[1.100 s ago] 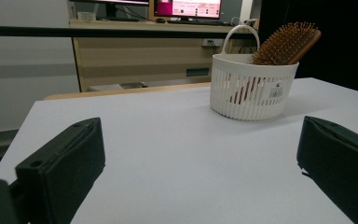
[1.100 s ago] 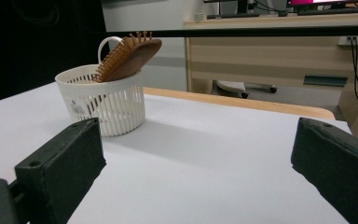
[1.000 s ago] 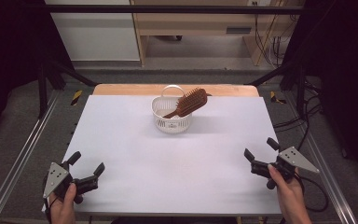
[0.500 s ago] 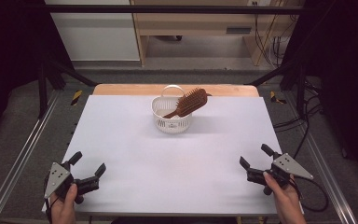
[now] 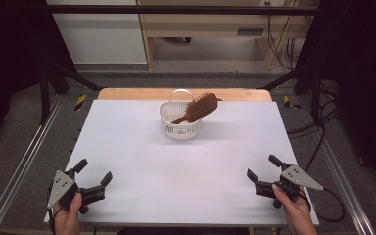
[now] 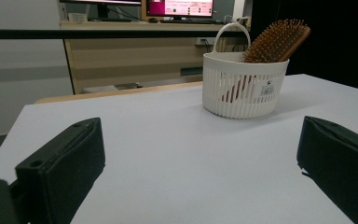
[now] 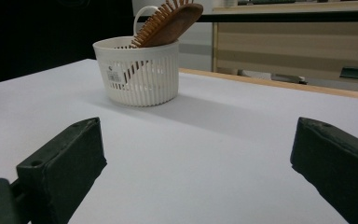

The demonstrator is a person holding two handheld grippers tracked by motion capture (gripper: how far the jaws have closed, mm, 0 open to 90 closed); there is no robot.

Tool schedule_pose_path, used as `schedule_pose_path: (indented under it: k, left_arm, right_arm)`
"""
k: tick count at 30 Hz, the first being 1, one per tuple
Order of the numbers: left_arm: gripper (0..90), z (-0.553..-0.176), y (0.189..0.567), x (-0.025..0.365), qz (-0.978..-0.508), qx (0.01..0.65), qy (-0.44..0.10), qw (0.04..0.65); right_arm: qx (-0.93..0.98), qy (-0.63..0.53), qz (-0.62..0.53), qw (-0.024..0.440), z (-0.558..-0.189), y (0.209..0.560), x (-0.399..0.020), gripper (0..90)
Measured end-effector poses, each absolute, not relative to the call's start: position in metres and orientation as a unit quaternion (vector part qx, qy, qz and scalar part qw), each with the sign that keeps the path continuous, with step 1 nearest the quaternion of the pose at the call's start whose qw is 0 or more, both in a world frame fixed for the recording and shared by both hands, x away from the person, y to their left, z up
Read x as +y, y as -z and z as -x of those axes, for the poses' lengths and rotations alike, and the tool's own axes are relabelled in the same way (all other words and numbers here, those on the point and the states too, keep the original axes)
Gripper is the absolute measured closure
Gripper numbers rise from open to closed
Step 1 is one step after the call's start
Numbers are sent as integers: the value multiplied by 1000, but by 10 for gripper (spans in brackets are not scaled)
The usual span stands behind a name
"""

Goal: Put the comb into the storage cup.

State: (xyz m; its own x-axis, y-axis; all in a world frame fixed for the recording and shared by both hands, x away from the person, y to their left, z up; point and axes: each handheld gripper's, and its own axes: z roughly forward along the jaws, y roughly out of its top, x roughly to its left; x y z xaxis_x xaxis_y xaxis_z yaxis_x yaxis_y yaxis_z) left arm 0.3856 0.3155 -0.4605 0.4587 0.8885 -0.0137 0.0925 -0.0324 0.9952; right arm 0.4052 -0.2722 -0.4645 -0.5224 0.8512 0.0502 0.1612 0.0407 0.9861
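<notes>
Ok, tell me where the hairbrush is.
In the high view the wooden hairbrush stands handle-down in the white slatted basket near the table's far edge, centred, its bristled head leaning out over the basket's right rim.

Table (image 5: 142,147): matt, smooth white top, no glare; bare wood strip along its far edge. Basket (image 5: 180,126) near the far edge: white plastic, ribbed slotted wall, smooth hoop handle, small paper label. Hairbrush (image 5: 199,107) in it: brown wood, slight sheen, back smooth, bristles look wooden too. Left gripper (image 5: 92,179) and right gripper (image 5: 263,168): matt black plastic-looking jaws, each topped by a flat grey plate.
</notes>
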Motion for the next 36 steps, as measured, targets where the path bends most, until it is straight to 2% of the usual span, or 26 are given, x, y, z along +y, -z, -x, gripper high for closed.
schedule_pose_path:
  k: [36]
  left_arm:
    - [8, -384, 459, 310, -638, 375, -340, 581]
  right_arm:
    - [677, -588, -354, 264, -406, 477, -244, 30]
